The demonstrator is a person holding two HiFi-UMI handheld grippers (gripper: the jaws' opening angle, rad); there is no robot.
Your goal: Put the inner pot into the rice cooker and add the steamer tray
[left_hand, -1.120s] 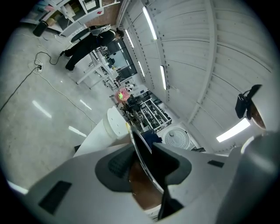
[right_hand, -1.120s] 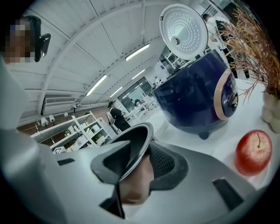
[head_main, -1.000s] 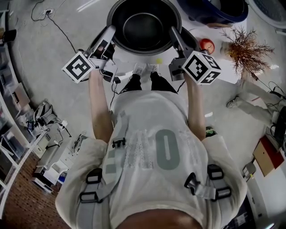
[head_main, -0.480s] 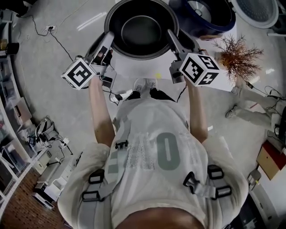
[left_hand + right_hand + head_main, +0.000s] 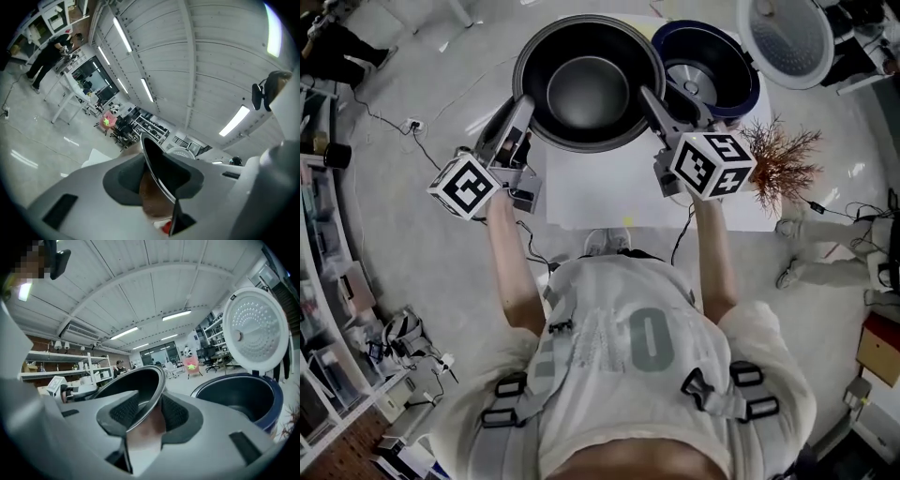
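I'm lifting the pot (image 5: 589, 89), my left gripper (image 5: 525, 101) and right gripper (image 5: 645, 94) each with jaws partly closed, clamping opposite sides of its rim, and it has risen to just beside the open cooker (image 5: 741, 105), ready for lowering in.

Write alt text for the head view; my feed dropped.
The left gripper and right gripper clamp opposite rim sides of the dark inner pot, beside the open blue rice cooker. The person's torso fills the foreground.
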